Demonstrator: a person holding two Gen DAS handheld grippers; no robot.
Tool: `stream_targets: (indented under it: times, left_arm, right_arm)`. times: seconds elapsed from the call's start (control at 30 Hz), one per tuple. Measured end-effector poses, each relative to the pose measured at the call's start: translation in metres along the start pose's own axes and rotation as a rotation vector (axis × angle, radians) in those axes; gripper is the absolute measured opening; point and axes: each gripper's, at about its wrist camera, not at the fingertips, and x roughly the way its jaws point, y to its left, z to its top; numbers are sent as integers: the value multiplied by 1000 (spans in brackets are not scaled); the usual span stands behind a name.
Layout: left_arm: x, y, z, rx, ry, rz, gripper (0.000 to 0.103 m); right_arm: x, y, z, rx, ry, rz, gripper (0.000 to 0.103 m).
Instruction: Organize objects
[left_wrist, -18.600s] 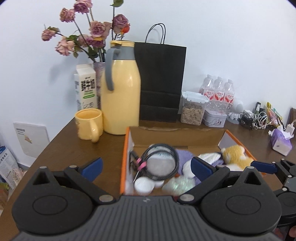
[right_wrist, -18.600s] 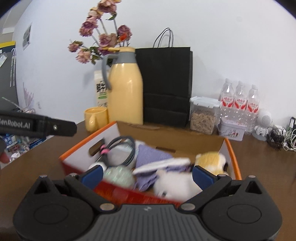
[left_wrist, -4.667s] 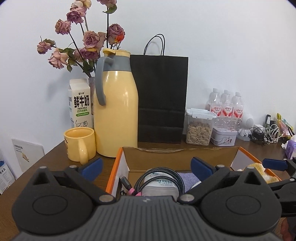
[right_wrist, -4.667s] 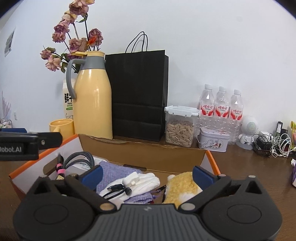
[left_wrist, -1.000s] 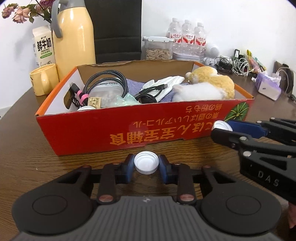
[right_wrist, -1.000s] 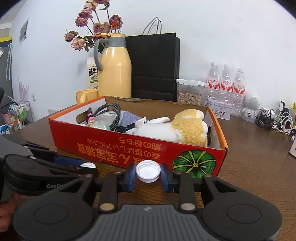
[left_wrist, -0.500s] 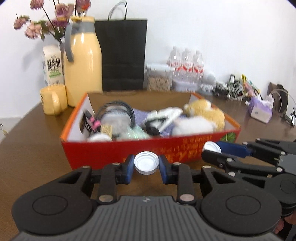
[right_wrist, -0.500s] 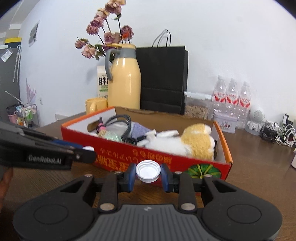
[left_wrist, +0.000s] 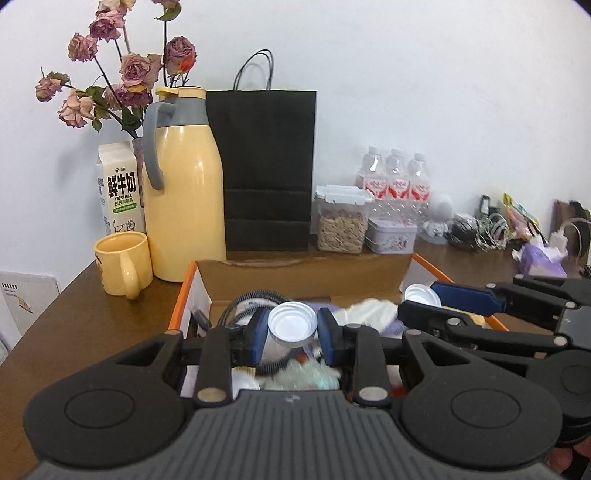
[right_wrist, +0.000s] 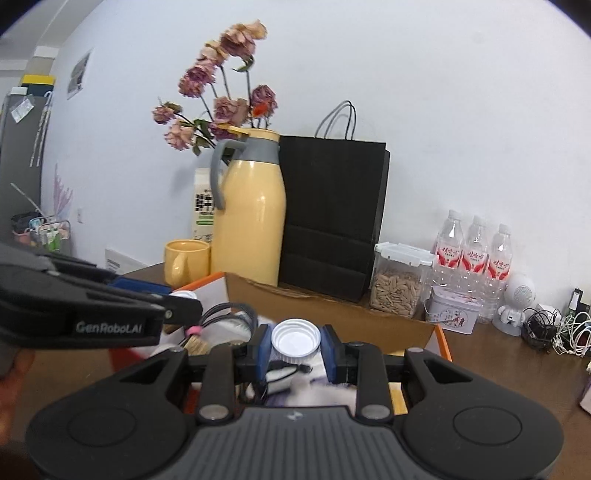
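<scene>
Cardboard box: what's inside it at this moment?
In the cardboard box: a coiled black cable, white cloth and purple fabric. The claws and their caps cover the rest.

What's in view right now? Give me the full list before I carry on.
Bottle caps: two, white, one clamped in each gripper above the box.
Cardboard box: one, orange-edged, holding a coiled cable and soft items.
Thermos jug: one, yellow with grey handle, behind the box.
Mug: one, yellow, left of the jug.
Milk carton: one, white, behind the mug.
Dried roses: a pink bunch, behind the jug.
Paper bag: one, black, by the wall.
Water bottles: three, clear, red labels.
Seed jar: one, clear.
Tin: one, pale.
Left gripper, right gripper: shut on caps.
</scene>
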Motion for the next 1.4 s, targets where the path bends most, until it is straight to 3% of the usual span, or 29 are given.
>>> stream_targets:
  times: [0.27, 0.43, 0.63, 0.7, 0.77, 0.8, 0.83, 0.87, 0.9, 0.97, 1.4]
  left_arm:
    - [46, 6, 2, -33, 10, 41, 29]
    - [60, 7, -9, -8, 53, 36, 29]
    - [54, 9, -12, -2, 21, 60, 32]
    - [50, 11, -12, -11, 7, 79, 42]
    - [45, 14, -11, -20, -13, 94, 55]
    - [43, 15, -10, -26, -25, 103, 70]
    - [40, 16, -9, -31, -38, 112, 88]
    - [38, 17, -8, -32, -52, 123, 96]
    - [35, 18, -8, -31, -66, 133, 103]
    - [30, 17, -7, -27, -93, 148, 103]
    - [17, 18, -6, -35, -120, 180, 103]
  right_arm:
    - [55, -17, -3, 88, 58, -58, 27]
    - [64, -23, -17, 109, 95, -49, 27]
    - [65, -23, -22, 115, 112, -53, 28]
    - [62, -22, -23, 113, 106, -64, 36]
    - [57, -22, -23, 114, 95, -70, 59]
    - [55, -22, -23, 116, 84, -73, 65]
    - [52, -22, -22, 117, 74, -81, 77]
    - [50, -22, -22, 118, 65, -89, 89]
    - [48, -22, -21, 120, 57, -92, 93]
    - [46, -23, -21, 125, 50, -100, 103]
    - [34, -25, -17, 128, 47, -124, 103]
